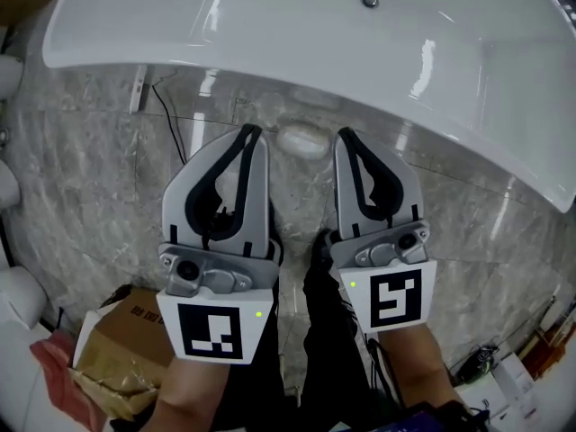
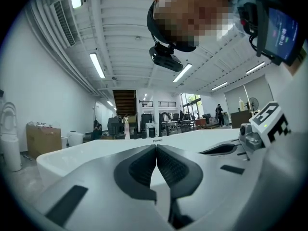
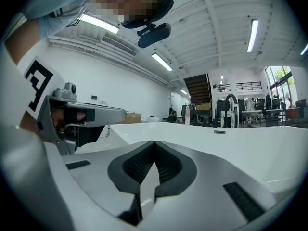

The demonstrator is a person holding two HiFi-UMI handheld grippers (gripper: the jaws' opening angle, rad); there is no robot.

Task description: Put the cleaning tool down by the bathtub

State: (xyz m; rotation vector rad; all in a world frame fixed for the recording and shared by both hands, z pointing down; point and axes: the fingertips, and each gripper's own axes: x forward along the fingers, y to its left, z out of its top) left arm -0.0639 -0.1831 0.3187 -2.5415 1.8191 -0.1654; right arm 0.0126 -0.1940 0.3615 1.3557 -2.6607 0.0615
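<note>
The white bathtub [image 1: 297, 25] fills the top of the head view. On the marble floor just in front of its rim lies a small white oval cleaning tool [image 1: 301, 140], touched by neither gripper. My left gripper [image 1: 250, 133] hangs to its left and my right gripper [image 1: 346, 136] to its right, both raised above the floor. In the left gripper view the left gripper [image 2: 156, 146] has its pads pressed together with nothing between them. The right gripper [image 3: 154, 143] is shut and empty too, in its own view. Both point level over the tub's rim [image 3: 231, 143].
A cardboard box [image 1: 126, 327] and a red cloth [image 1: 49, 360] lie at the lower left. A thin black cable [image 1: 169, 120] runs along the floor by the tub. White fixtures [image 1: 9, 75] stand at the left edge, and small clutter [image 1: 504, 363] sits at the lower right.
</note>
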